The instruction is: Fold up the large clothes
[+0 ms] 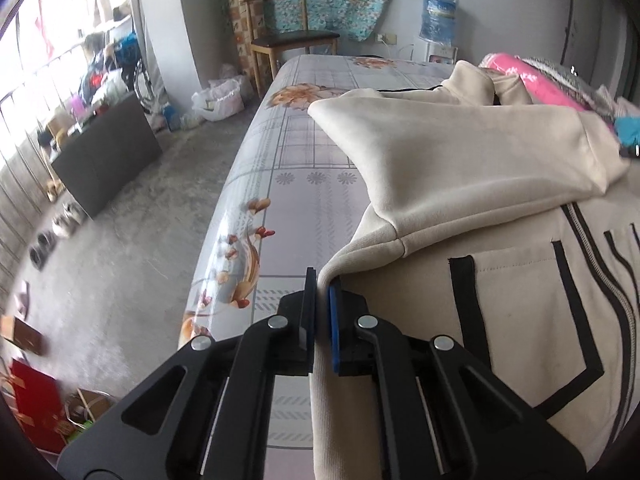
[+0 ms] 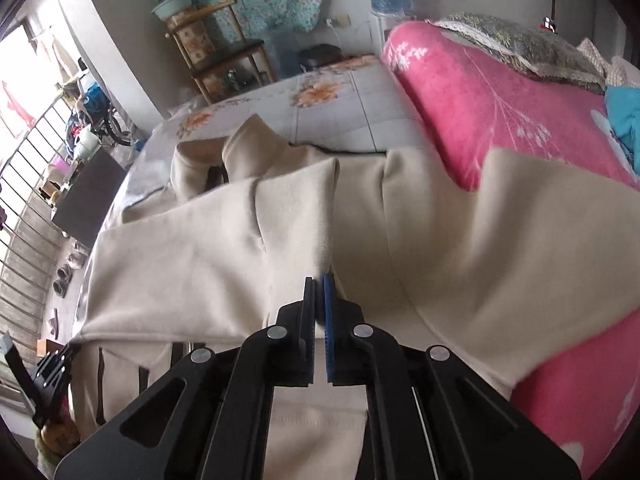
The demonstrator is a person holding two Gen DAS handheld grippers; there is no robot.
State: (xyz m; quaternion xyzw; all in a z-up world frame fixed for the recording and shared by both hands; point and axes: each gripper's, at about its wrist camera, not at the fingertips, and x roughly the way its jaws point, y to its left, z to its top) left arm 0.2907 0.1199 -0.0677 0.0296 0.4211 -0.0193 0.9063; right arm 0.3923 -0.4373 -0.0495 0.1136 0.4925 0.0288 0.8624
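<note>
A cream zip-up jacket with black stripes lies on the bed, one sleeve folded across its chest. My left gripper is shut on the jacket's left side edge, a thin fold of cream fabric pinched between its pads. In the right wrist view the same jacket spreads below, its other sleeve draped onto a pink blanket. My right gripper is shut on a raised ridge of the cream fabric at the shoulder. The left gripper shows at the lower left edge.
The bed has a grey floral sheet, its edge dropping to a concrete floor on the left. A pink blanket and pillow lie along the right. A wooden chair, water dispenser and dark cabinet stand beyond.
</note>
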